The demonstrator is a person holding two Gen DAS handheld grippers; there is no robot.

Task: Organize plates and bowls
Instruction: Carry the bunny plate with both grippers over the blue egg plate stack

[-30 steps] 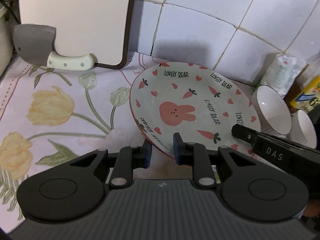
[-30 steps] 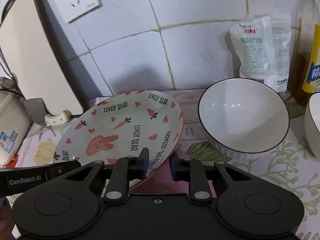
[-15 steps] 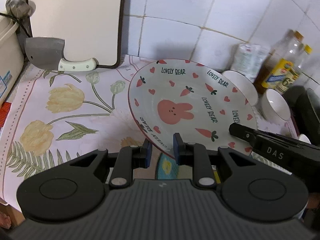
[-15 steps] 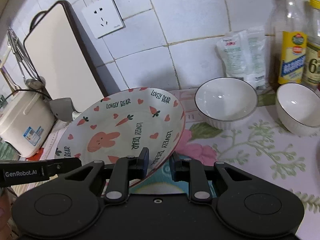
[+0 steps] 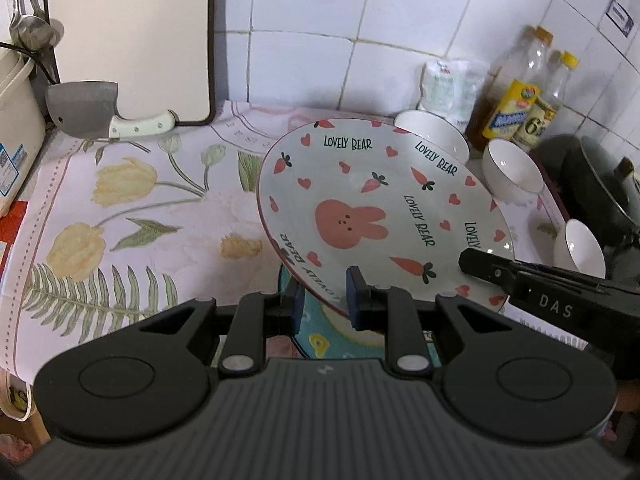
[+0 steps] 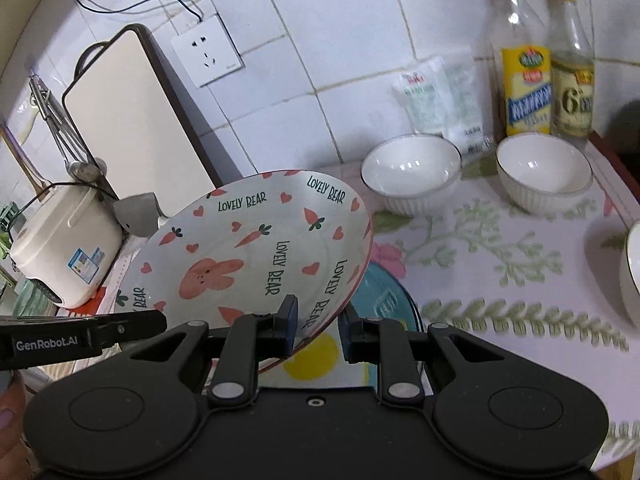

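Both grippers hold the rabbit plate (image 5: 372,208) in the air above the counter (image 5: 132,216), tilted. The left gripper (image 5: 324,300) is clamped on the plate's near rim, the right gripper (image 6: 318,326) on the opposite rim. Under the plate a teal plate (image 6: 384,300) lies at the counter's front edge. Three white bowls (image 6: 412,172) stand toward the counter's back right corner, near two bottles (image 6: 524,80). A cleaver (image 5: 92,110) leans at the back left
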